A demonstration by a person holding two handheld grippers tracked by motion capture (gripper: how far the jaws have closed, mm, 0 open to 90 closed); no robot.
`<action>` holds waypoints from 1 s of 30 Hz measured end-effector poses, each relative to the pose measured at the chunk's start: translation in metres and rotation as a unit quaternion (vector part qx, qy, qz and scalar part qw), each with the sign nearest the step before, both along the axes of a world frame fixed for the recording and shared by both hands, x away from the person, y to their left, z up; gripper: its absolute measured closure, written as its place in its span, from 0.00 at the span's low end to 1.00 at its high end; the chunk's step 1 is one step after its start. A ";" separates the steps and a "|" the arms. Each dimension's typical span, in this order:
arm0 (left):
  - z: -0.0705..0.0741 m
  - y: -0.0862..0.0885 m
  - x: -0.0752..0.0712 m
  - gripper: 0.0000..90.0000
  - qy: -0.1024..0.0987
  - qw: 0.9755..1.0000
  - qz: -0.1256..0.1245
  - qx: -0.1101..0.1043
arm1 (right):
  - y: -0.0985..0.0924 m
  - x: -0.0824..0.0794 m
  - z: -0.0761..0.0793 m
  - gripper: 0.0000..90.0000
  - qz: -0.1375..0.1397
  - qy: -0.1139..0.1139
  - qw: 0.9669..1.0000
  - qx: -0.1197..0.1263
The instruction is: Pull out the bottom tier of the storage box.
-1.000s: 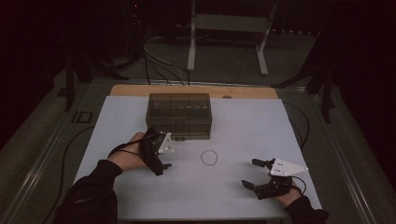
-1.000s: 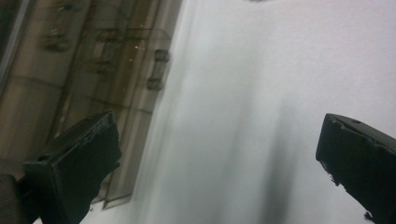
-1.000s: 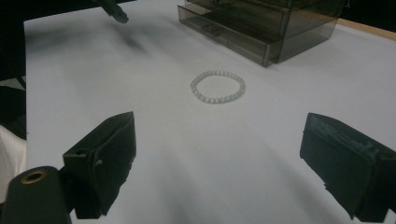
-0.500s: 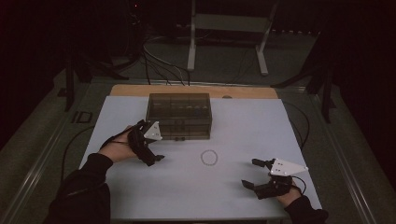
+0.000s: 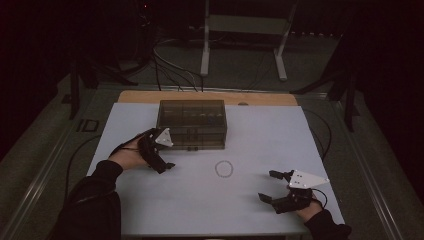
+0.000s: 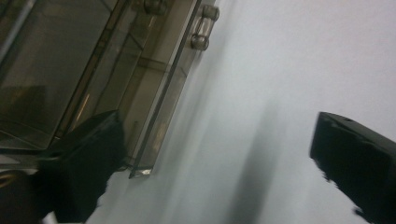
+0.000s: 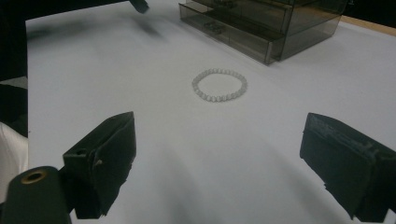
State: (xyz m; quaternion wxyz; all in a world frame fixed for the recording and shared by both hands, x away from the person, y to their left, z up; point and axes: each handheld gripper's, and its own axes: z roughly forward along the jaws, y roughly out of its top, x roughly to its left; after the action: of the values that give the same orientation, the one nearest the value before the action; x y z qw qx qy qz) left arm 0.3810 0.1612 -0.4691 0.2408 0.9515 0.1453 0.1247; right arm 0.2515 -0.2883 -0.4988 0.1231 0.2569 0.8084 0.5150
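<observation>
Since the earlier frame, left tongs (image 5: 159,154) have travelled from a spot nearer the bracelet (image 5: 224,168) toward the front-left corner of the drawer box (image 5: 191,124), and their jaws have just been closing slightly with nothing between them; they remain wide apart. In the left gripper view, one jaw lies at the box's corner; contact cannot be confirmed. Right tongs (image 5: 272,186) rest at 5 o'clock on the worktop (image 5: 260,130), jaws spread wide and empty, aimed at the bracelet. Location: the box stands at 12 o'clock on the worktop; the bracelet lies flat near centre, just in front of the box and apart from it, at about 4 o'clock from the left tongs. Handling, box: smoked clear plastic, rigid, probably light and smooth-walled, so it is likely to slide on the worktop if pushed. Each drawer carries a small knob (image 6: 204,27); take hold there, and steady the case if the drawer sticks. Handling, bracelet: small pale beads on a loop, light, limp, prone to rolling and sagging. Pinch across one side of the loop, not across its span. Markings: no brand, label or legible writing can be made out on any item.
</observation>
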 end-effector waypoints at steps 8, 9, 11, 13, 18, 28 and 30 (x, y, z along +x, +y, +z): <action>-0.008 -0.001 0.009 0.33 -0.023 1.000 -0.006 0.013 | -0.001 0.000 0.000 0.12 0.000 0.002 1.000 0.002; -0.009 -0.001 0.010 0.33 -0.029 1.000 -0.007 0.010 | -0.001 0.000 0.000 0.12 0.000 0.002 1.000 0.002; -0.012 0.001 0.013 0.41 -0.045 0.999 -0.016 0.014 | -0.001 0.001 0.000 0.12 0.001 0.002 1.000 0.003; -0.012 0.003 0.015 0.44 -0.046 0.999 -0.019 0.013 | -0.001 0.001 0.000 0.12 0.001 0.002 1.000 0.003; -0.013 0.009 0.023 0.60 -0.044 0.998 -0.045 0.007 | -0.001 0.001 -0.001 0.12 0.002 0.003 1.000 0.004; -0.015 0.003 0.037 0.73 -0.027 0.997 -0.059 0.044 | -0.001 0.001 -0.001 0.12 0.004 0.004 1.000 0.004; -0.016 0.002 0.039 0.74 -0.023 0.996 -0.064 0.049 | -0.001 0.001 -0.001 0.12 0.004 0.004 1.000 0.004</action>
State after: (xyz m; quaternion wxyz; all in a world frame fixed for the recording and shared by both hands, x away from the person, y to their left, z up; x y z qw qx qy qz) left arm 0.4203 0.1635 -0.4855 0.2050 0.9664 0.0721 0.1374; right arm 0.2522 -0.2896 -0.4997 0.1168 0.2567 0.8076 0.5178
